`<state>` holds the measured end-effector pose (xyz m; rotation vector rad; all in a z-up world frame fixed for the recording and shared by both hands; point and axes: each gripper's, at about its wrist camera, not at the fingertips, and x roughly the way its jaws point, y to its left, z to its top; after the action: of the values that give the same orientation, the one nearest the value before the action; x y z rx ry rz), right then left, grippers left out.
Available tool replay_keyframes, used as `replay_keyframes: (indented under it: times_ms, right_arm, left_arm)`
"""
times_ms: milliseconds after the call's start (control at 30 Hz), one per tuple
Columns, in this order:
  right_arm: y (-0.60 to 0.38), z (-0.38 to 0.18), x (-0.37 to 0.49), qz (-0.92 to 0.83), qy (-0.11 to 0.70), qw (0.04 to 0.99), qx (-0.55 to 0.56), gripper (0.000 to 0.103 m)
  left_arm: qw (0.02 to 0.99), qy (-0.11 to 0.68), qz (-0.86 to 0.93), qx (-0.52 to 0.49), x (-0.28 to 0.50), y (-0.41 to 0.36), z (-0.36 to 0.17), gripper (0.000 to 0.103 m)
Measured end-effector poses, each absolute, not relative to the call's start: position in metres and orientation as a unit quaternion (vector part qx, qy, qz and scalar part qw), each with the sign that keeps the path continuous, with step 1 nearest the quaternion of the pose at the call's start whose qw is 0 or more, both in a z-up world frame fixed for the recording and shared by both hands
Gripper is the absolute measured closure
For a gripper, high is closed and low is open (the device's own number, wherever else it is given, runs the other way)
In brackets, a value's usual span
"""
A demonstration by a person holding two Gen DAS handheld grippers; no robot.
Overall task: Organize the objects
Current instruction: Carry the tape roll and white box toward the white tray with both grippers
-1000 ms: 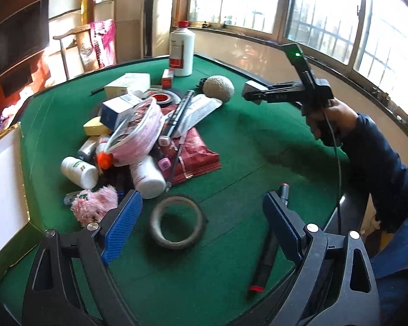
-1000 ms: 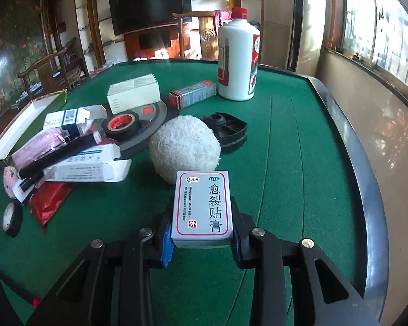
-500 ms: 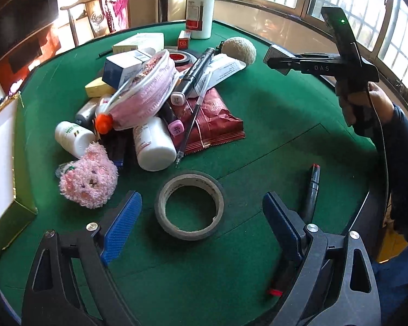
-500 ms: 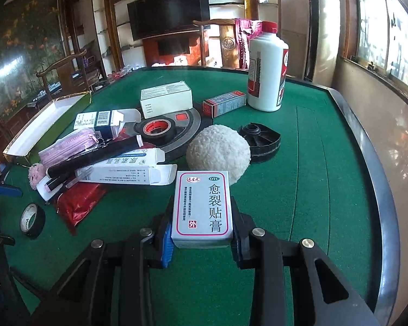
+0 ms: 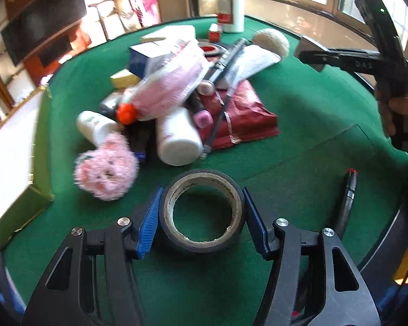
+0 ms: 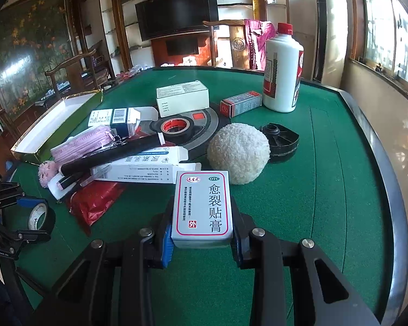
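A black tape roll (image 5: 201, 240) with a cardboard core lies flat on the green felt table (image 5: 312, 125). My left gripper (image 5: 201, 201) is closing on it; the roll sits between the blue pads (image 5: 149, 220), which touch its two sides. The right wrist view shows that same gripper (image 6: 32, 217) around the tape roll (image 6: 39, 216) at the far left. My right gripper (image 6: 203, 228) is shut on a white medicine box (image 6: 204, 203) with red-framed print, held above the felt. It also appears in the left wrist view as the right gripper (image 5: 312, 54), held by a hand.
A pile lies just beyond the roll: a pink plush (image 5: 106, 171), white bottles (image 5: 178, 138), a red packet (image 5: 244, 119), a pink pouch (image 5: 171, 87), cartons. A black pen (image 5: 348, 193) lies right. A woolly ball (image 6: 238, 152), white bottle (image 6: 283, 73) and gold-edged open box (image 6: 54, 119) stand further off.
My left gripper came down and forward over the tape roll and its jaws narrowed from wide open onto the roll's sides. The right gripper drifted sideways, still holding the box.
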<state>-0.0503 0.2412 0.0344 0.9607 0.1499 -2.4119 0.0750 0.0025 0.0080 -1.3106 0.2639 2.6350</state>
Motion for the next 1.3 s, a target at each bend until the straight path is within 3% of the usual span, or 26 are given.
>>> replay_keyframes:
  times_ms: [467, 900, 1300]
  right_arm:
    - [0.131, 0.053, 0.012, -0.873, 0.051, 0.347, 0.338, 0.07]
    - [0.0, 0.096, 0.041, -0.846, 0.143, 0.398, 0.325, 0.07]
    - [-0.118, 0.112, 0.0, -0.824, 0.135, 0.427, 0.348, 0.07]
  left_arm:
    - [-0.085, 0.079, 0.941, -0.319, 0.117, -0.096, 0.06, 0.045]
    - [-0.212, 0.023, 0.948, -0.237, 0.149, -0.197, 0.09, 0.045]
    - [-0.221, -0.012, 0.939, -0.264, 0.112, -0.259, 0.093, 0.044]
